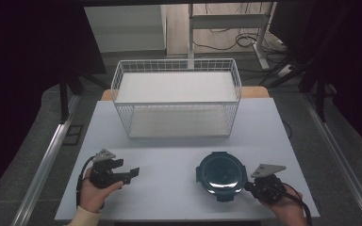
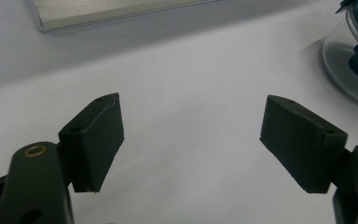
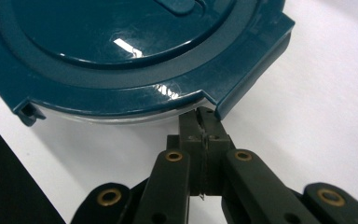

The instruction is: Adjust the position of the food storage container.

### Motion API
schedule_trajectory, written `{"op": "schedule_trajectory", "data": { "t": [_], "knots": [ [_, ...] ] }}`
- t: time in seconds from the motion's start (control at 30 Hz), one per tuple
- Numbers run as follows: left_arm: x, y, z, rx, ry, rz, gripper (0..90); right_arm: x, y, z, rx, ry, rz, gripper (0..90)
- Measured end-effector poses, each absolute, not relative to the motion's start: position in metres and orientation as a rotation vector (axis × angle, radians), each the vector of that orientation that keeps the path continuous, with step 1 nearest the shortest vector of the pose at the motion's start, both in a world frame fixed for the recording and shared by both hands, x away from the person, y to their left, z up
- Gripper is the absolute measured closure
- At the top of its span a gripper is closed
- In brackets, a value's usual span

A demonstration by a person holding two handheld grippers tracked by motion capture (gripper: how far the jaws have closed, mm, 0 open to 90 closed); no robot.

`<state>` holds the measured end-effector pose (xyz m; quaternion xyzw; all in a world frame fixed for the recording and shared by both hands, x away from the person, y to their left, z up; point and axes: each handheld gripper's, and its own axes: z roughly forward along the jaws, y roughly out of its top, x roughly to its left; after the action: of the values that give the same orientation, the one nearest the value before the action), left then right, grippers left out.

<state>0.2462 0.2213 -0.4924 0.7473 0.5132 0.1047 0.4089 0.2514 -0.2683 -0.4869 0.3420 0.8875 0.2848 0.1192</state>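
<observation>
My left gripper [image 1: 131, 175] sat at the near left of the white counter [image 1: 169, 188], held in my left hand [image 1: 94, 193], with its jaws pointing right across the bare surface. In the left gripper view the two black jaws stood well apart with nothing between them, so I noted them as open; past them lay plain counter, and at the upper right edge the side of the container [image 2: 354, 60] showed, well apart from that gripper. Farther back, near the middle of the counter's far side, a white wire basket [image 1: 176, 96] stood upright on its base, apart from both grippers. To the right of centre, on the near half of the counter, the round container [image 1: 220, 175] with the dark teal lid rested flat. My right gripper [image 1: 248, 186], held in my right hand [image 1: 287, 209], lay just beside it on the right. In the right gripper view its jaws [image 3: 204, 126] were pressed together, tips reaching under the lid's rim [image 3: 242, 98] at a corner tab; whether they pinched any of the rim I could not tell.
</observation>
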Motion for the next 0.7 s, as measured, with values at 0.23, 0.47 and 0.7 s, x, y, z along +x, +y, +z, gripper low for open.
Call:
{"op": "schedule_trajectory", "data": {
  "t": [0.23, 0.47, 0.7],
  "knots": [
    [0.246, 0.224, -0.491, 1.871, 1.299, 0.268, 21.0, 0.256, -0.254, -0.485, 1.011, 2.586, 0.870, 90.0],
    [0.245, 0.224, -0.490, 1.863, 1.303, 0.278, 21.1, 0.256, -0.240, -0.487, 0.992, 2.609, 0.883, 90.0],
    [0.246, 0.225, -0.490, 1.855, 1.312, 0.275, 21.2, 0.256, -0.226, -0.489, 1.003, 2.623, 0.913, 90.0]
  ]
}}
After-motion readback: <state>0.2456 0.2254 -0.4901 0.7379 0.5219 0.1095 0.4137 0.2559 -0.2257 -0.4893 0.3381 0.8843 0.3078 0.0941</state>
